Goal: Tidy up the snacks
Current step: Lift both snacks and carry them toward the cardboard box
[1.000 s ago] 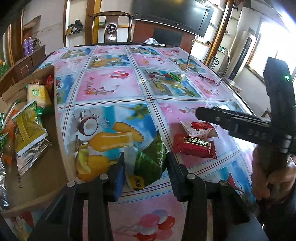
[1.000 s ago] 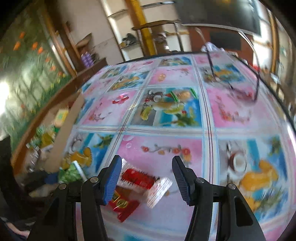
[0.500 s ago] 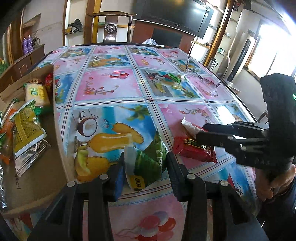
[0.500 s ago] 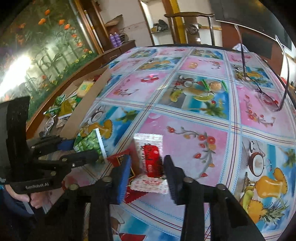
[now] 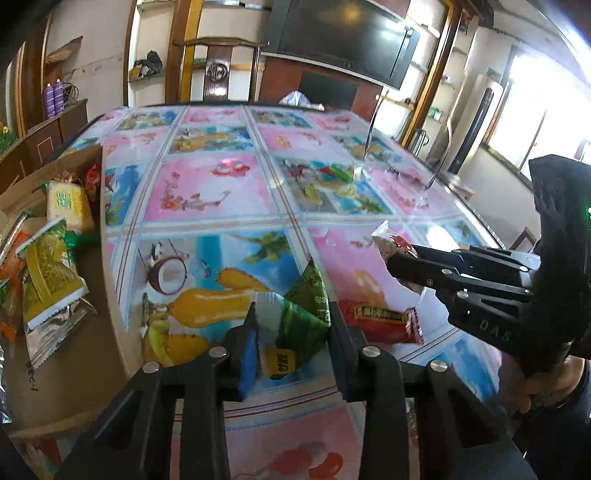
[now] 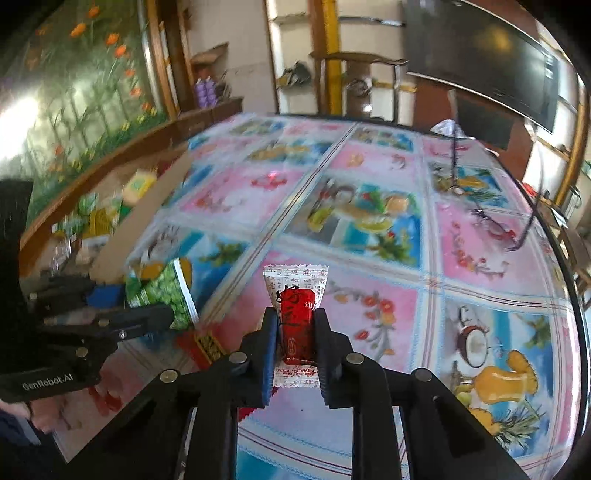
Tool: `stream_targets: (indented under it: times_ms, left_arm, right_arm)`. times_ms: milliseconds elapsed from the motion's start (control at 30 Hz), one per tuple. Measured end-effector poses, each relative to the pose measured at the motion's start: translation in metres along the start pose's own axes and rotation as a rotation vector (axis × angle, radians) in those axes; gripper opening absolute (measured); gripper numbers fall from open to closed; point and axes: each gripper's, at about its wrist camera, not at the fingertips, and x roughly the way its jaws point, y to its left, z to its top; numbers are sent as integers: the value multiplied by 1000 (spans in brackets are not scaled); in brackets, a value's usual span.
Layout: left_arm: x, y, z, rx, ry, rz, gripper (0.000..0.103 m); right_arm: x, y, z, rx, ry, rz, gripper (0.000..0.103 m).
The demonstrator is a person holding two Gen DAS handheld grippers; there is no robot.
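Observation:
My left gripper [image 5: 291, 332] is shut on a green snack bag [image 5: 299, 314] held just above the table near its left edge; the bag also shows in the right wrist view [image 6: 162, 291]. My right gripper [image 6: 295, 332] is shut on a red and white snack packet [image 6: 297, 317] and holds it lifted above the table; the packet also shows in the left wrist view [image 5: 391, 247]. A flat red snack packet [image 5: 380, 319] lies on the table between the two grippers. A cardboard box [image 5: 48, 206] at the left holds several snack bags.
The table wears a glossy fruit-print cloth [image 5: 221, 192]. Eyeglasses [image 6: 491, 218] lie at the far right of the table. A wooden chair [image 5: 218, 70] and a television [image 5: 347, 33] stand beyond the far edge. A flower mural [image 6: 74, 92] is on the left wall.
My right gripper closed on the red and white packet and lifted it off the table. My left gripper kept hold of the green bag and rose slightly.

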Motion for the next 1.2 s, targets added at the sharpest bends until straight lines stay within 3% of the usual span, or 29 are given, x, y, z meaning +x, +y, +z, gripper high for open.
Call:
stream_targets:
  times_ms: [267, 700, 1200]
  left_arm:
    - [-4, -2, 0, 14, -29, 14, 31]
    - [18, -19, 2, 80, 41, 26, 32]
    - [-10, -16, 7, 70, -122, 72, 30]
  right_arm:
    - [-3, 8, 3, 29, -24, 8, 20]
    - [8, 12, -1, 11, 24, -1, 20]
    - [-2, 11, 2, 54, -22, 10, 20]
